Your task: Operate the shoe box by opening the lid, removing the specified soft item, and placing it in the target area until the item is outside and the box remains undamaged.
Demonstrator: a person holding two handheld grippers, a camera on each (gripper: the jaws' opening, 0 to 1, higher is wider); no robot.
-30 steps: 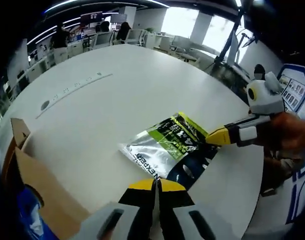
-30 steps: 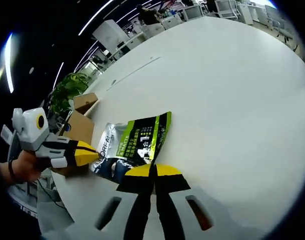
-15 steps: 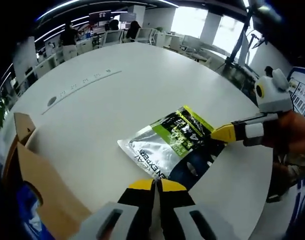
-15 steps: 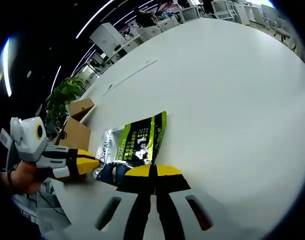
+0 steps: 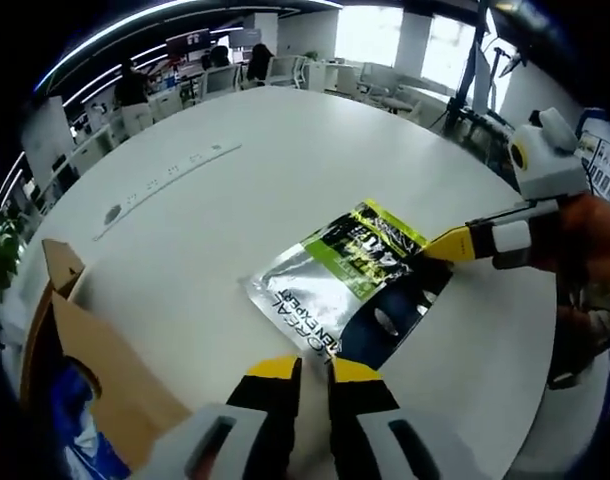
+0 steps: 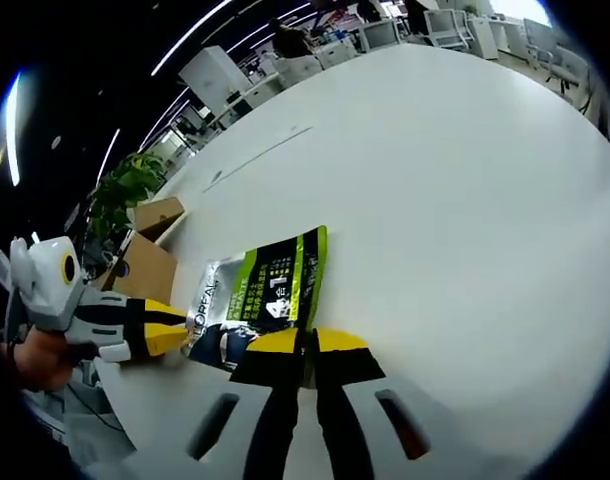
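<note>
Flat silver, green and black foil pouch w/ printed lettering [image 5: 350, 283] lay on the round white table [image 5: 215, 190], outside the open brown cardboard shoe box [image 5: 80, 355], which sat at the table edge, well apart from the pouch. Blue material showed inside the box, can't tell what.

Left gripper view: left gripper [image 5: 305, 368] w/ yellow-tipped black jaws was just short of the pouch's near edge, jaws slightly apart w/ a narrow gap, nothing between them. Tips near the pouch, contact not clear. Right gripper [image 5: 437, 248] came in from the right side, held by a person's hand [image 5: 575, 235], yellow tip at the pouch's far corner, touching or just over it. Whether it pinched the foil couldn't be told here.

Right gripper view: right gripper [image 6: 307, 342] had jaws nearly together, thin slit only, tips right at the pouch's [image 6: 257, 295] dark lower edge; grip on foil unclear. Left gripper [image 6: 170, 325] entered from the left, yellow tip beside the pouch's silver end, box [image 6: 145, 262] behind it. Potted green plant [image 6: 125, 190] stood past the box. Office desks and chairs [image 5: 225, 75] beyond the table.
</note>
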